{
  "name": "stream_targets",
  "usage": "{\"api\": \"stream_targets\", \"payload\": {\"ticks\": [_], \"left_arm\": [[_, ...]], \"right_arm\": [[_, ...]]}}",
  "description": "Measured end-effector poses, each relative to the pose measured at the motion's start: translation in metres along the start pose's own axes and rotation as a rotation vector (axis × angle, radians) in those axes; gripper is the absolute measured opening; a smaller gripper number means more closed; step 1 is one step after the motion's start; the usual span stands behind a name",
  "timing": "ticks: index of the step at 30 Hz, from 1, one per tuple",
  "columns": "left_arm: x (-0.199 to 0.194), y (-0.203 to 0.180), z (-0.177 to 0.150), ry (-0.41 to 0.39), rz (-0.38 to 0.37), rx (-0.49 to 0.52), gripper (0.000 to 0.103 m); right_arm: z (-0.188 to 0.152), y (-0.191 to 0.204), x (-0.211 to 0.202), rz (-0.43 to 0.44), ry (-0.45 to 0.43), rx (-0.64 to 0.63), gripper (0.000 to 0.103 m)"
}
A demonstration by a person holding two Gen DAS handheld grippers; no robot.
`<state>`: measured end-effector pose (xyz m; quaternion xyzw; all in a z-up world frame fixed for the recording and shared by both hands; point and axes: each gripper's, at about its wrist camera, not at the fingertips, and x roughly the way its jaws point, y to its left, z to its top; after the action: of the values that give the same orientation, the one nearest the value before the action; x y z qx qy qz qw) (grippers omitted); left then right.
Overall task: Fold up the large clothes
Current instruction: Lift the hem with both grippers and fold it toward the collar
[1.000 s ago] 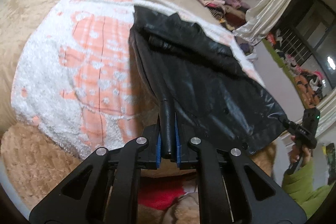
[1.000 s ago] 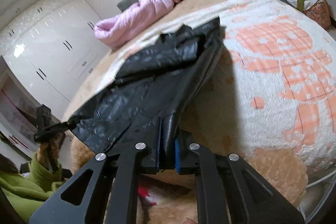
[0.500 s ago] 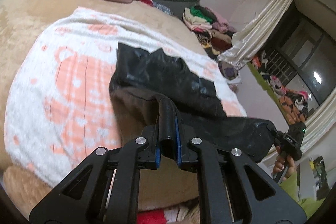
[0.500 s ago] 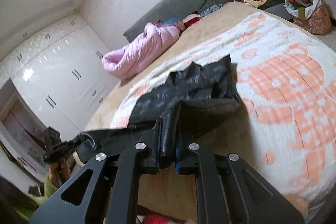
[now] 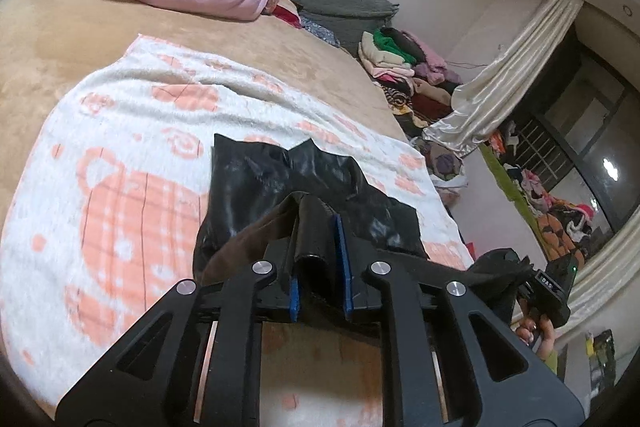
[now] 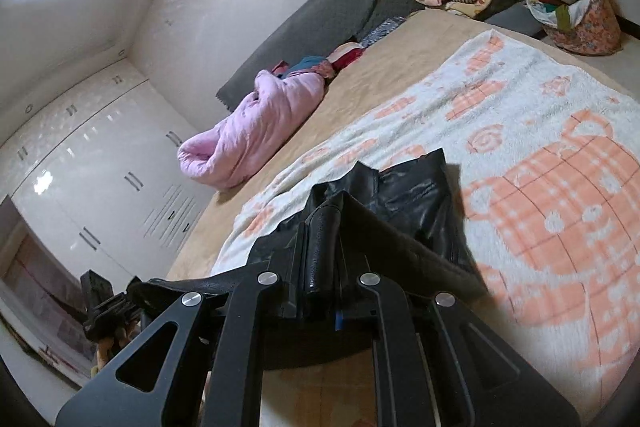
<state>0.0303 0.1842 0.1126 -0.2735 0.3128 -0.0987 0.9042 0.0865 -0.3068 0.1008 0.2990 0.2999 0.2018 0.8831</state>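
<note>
Slippage is threatening: the left tongs, jaws just easing apart, and the right tongs are pinching the black leather coat's hem, lifting it over the bed's blanket.

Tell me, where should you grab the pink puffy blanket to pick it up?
Grip the pink blanket at its rolled, open end, which faces the wardrobe side. Come from that side: the folded layers there make a thick lip to pinch, while the rest looks rounded and puffy, so a gripper would probably slip.
</note>
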Motion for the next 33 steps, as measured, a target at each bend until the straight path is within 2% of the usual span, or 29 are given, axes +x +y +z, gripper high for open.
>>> {"api": "stream_targets", "payload": {"ticks": [6,11,18,31,33], "left_arm": [[0.028,0.007,0.017,0.014,0.019,-0.02,0.01],[0.049,0.008,0.026,0.022,0.051,0.0,0.01],[0.074,0.012,0.03,0.032,0.084,0.023,0.011],[0.117,0.026,0.032,0.079,0.118,0.022,0.014],[0.125,0.03,0.033,0.088,0.125,0.021,0.017]], "right_arm": [[0.012,-0.009,0.031,-0.052,0.005,0.036,0.009],[0.014,-0.017,0.052,-0.098,0.014,0.035,0.009],[0.014,-0.027,0.075,-0.147,0.011,0.01,0.01],[0.023,-0.045,0.116,-0.213,0.057,-0.017,0.013],[0.025,-0.049,0.124,-0.227,0.067,-0.011,0.013]]}}
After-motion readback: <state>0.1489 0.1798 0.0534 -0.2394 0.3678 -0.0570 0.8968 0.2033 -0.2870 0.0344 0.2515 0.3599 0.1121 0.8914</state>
